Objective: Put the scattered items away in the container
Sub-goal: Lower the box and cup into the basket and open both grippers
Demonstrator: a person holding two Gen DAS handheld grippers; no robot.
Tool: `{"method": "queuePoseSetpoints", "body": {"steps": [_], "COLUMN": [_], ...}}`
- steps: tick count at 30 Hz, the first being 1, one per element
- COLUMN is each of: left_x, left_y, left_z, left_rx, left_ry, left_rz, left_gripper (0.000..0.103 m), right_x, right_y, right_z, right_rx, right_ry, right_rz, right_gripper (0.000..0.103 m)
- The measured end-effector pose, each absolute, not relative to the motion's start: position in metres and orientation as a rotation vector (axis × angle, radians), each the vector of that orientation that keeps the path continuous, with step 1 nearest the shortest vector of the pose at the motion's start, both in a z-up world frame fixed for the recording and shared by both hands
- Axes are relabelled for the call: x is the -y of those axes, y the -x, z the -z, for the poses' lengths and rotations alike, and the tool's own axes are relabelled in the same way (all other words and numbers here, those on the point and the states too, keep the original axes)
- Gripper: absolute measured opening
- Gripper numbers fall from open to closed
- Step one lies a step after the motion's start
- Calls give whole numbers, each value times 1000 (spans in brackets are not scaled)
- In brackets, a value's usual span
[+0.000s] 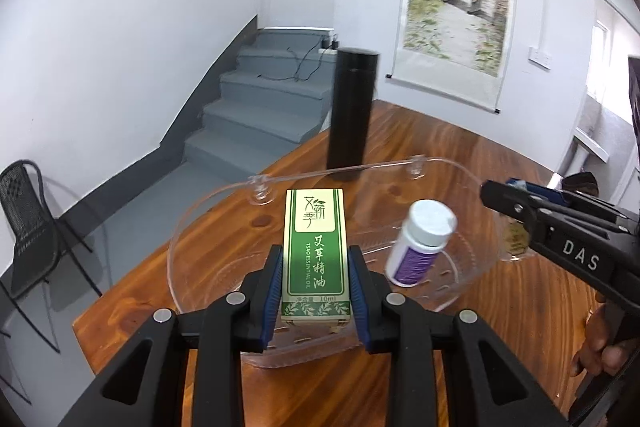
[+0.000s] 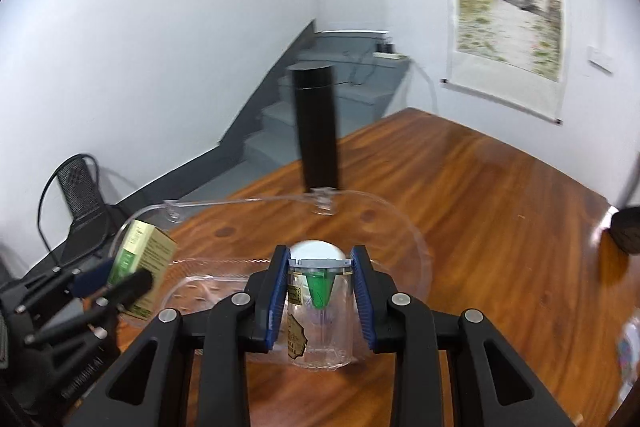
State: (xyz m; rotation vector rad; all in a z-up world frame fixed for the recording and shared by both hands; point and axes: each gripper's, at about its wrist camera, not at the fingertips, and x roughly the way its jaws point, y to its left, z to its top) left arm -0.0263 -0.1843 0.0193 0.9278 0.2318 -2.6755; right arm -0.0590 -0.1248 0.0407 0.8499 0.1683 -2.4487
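My left gripper (image 1: 316, 291) is shut on a green and cream essential oil box (image 1: 314, 251) and holds it upright over the clear plastic tray (image 1: 192, 227). A white-capped bottle with a purple label (image 1: 420, 243) lies tilted inside the tray. My right gripper (image 2: 320, 295) is shut on a clear plastic jar with a green cone inside (image 2: 318, 311), held at the tray's near right edge (image 2: 416, 259). The white bottle cap (image 2: 316, 247) shows just behind the jar. The left gripper with the box (image 2: 140, 267) shows at the left of the right wrist view.
A tall black cylinder (image 1: 352, 115) stands on the wooden table (image 1: 440, 139) just behind the tray. A dark round object (image 2: 626, 229) sits at the table's right. Grey stairs, a black chair (image 1: 28, 223) and a wall scroll lie beyond.
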Motion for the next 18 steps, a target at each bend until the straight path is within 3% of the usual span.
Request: {"method": "queuePoseSetpoints", "body": {"steps": [9, 18], "left_x": [203, 214], "left_y": [36, 37], "left_z": [2, 11], "left_rx": [-247, -261], "left_ry": [-980, -996], "left_rz": [2620, 2600], "left_gripper": [31, 31], "right_x": [185, 195], "right_y": [76, 91], "right_z": [-16, 6], "right_rx": [-287, -227], "right_ry": [-876, -969], "right_rz": [2328, 2268], "right_gripper": [31, 32]}}
